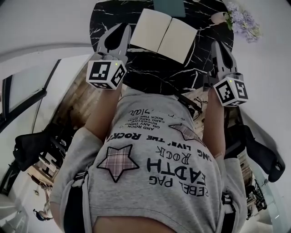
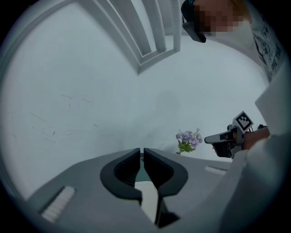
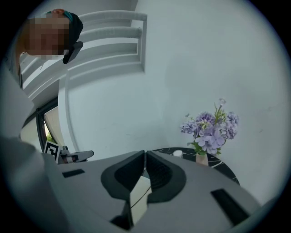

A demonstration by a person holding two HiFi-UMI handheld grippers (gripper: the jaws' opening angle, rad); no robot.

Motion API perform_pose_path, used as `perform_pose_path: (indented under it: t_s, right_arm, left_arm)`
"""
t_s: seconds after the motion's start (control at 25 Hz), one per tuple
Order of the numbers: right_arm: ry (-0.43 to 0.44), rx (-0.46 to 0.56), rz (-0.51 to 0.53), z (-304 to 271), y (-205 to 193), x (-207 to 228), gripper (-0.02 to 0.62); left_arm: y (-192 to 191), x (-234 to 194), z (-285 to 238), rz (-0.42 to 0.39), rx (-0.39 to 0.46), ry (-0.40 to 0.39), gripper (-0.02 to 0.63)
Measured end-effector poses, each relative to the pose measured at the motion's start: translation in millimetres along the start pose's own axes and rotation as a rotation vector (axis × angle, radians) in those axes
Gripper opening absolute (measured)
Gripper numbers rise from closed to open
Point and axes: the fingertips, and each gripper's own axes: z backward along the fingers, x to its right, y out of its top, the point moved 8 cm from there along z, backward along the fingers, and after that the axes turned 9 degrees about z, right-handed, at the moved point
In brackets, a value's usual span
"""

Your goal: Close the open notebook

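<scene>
The open notebook (image 1: 163, 34) lies flat with blank cream pages on the far part of a round black marble table (image 1: 150, 75). My left gripper (image 1: 124, 27) hovers just left of the notebook's left page, jaws together and holding nothing. My right gripper (image 1: 217, 44) hangs to the right of the right page, also shut and empty. In the left gripper view the left gripper (image 2: 141, 150) shows a pale page (image 2: 148, 200) below its jaws. In the right gripper view the right gripper (image 3: 145, 153) has the page (image 3: 138, 196) beneath it.
A small vase of purple flowers (image 1: 243, 20) stands at the table's far right edge, close to the right gripper. A teal object (image 1: 169, 5) lies beyond the notebook. A small white thing (image 3: 177, 154) sits by the vase. A white wall rises behind.
</scene>
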Motion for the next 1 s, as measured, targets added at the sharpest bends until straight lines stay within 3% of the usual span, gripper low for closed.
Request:
perform_pose_path:
  t_s: [0.24,1.0]
  right_arm:
    - [-0.008,-0.027,-0.014,-5,-12,-2,0.021]
    - [-0.014,-0.151,-0.029,-24,-67,-6,0.021]
  left_arm:
    - [-14,-3,-8,-0.043,-0.06,-0.051,0.009]
    - [-52,-23,-24,-0.012,-0.188,-0.084,0.009]
